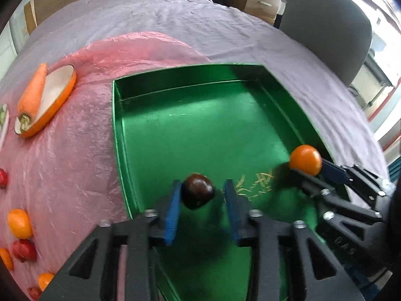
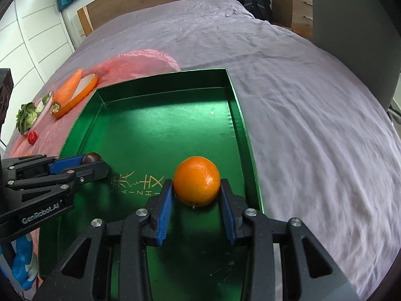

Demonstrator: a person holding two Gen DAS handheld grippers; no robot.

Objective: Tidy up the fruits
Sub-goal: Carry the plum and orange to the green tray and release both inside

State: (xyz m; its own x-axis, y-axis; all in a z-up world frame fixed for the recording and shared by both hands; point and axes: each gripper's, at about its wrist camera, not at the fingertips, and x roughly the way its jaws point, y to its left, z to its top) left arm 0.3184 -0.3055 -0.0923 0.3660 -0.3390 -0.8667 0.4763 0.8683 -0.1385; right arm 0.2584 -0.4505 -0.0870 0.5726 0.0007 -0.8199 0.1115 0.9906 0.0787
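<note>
Left wrist view, far left: I see a carrot [image 1: 32, 95] lying across an orange-rimmed dish [image 1: 54, 105] on a pink sheet [image 1: 75, 155]. Below it, loose on the sheet, are a small orange fruit [image 1: 19, 223] and a red fruit [image 1: 23, 249].
Left wrist view, middle: the green tray [image 1: 175, 79] sits on the sheet and the grey bedspread [image 1: 225, 25].
Left gripper [image 1: 201, 197]: I have it pointing down over the tray's near left part, with the dark fruit [image 1: 198, 190] between its blue pads. The left pad touches the fruit, the right pad stands clear of it, so I read the jaws as released.
Left wrist view, right: the right gripper [image 1: 309, 173] reaches in along the tray's right wall with the orange [image 1: 305, 159] at its tips.
Right wrist view, left: a leafy green [image 2: 27, 118] and one red fruit lie outside the tray, well apart from it.
Right wrist view, middle: the orange sits low over the tray floor, near the right wall and just beside the gold lettering [image 2: 140, 181].
Right gripper jaws: both pads flank the orange closely. I read them as released, not pressing on it.
</note>
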